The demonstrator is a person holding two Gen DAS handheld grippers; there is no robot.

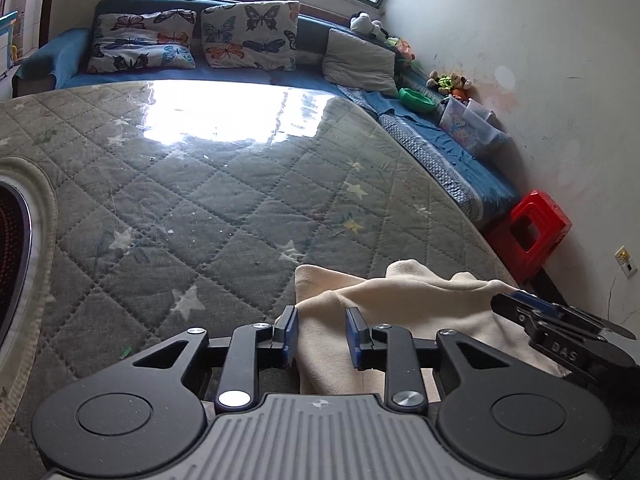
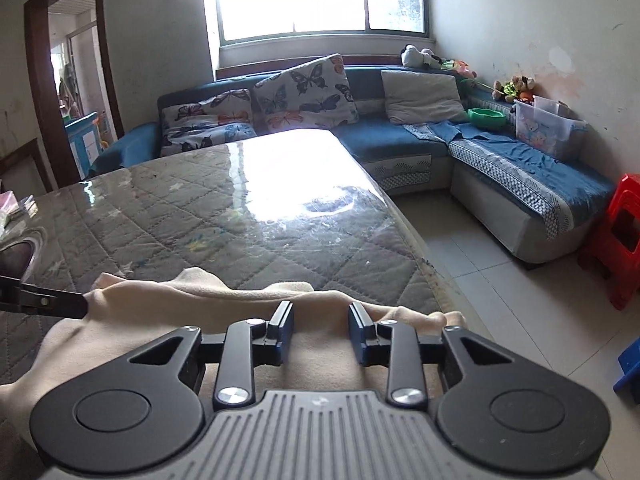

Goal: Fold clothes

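Observation:
A cream cloth (image 1: 404,300) lies bunched at the near right corner of the table (image 1: 200,200), which has a grey quilted star cover under a glossy clear sheet. My left gripper (image 1: 322,332) is open, and the cloth's left edge reaches into the gap between its blue pads. In the right wrist view the same cloth (image 2: 168,304) spreads under my right gripper (image 2: 320,332), which is open just above it. The right gripper (image 1: 560,328) shows at the cloth's right side in the left wrist view. The left gripper's fingertip (image 2: 72,306) touches the cloth's left end.
A blue corner sofa (image 2: 400,136) with butterfly pillows (image 1: 248,36) wraps the far and right sides. A red stool (image 2: 620,240) and a blue stool (image 2: 630,364) stand on the tiled floor right of the table edge. A dark round object (image 1: 10,248) sits at the table's left.

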